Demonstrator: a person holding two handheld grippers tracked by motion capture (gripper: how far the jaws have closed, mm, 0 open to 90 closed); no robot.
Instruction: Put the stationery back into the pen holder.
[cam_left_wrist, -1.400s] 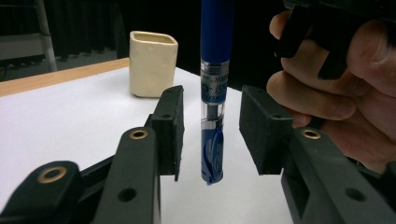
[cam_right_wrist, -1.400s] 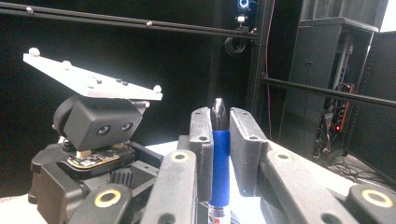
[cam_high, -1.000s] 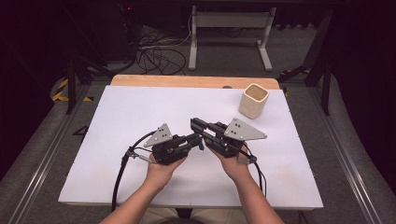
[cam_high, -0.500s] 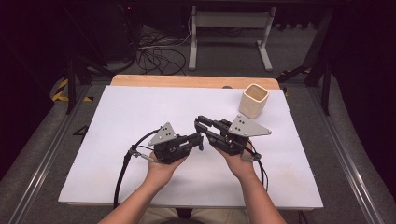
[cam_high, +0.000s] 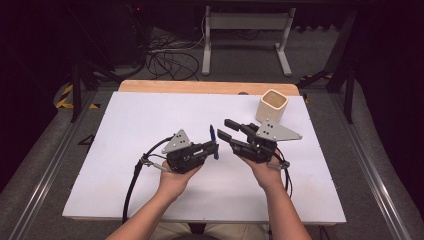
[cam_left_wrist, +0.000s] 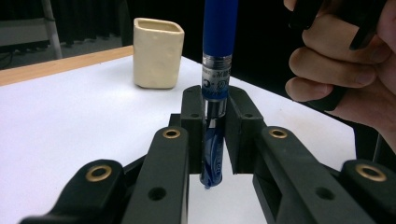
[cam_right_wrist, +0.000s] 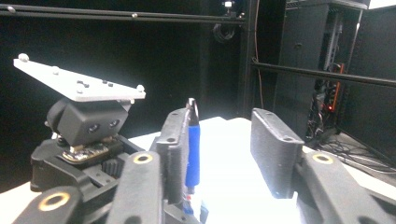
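Two grippers hover over the counter (cam_high: 125, 150): the left gripper (cam_left_wrist: 214, 140) clenches an upright blue pen (cam_left_wrist: 215, 60), while the right gripper (cam_high: 227, 134) has just been opening, fingers released beside it.

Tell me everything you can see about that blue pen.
The blue pen looks like plastic: a solid blue upper barrel, a clear printed section below it, and a blue lower end pointing down. It stands upright above the white table, clamped between the jaws of the left gripper. The right gripper, its jaws having just been opening, is beside it; one jaw looks close to the barrel, though contact is unclear.
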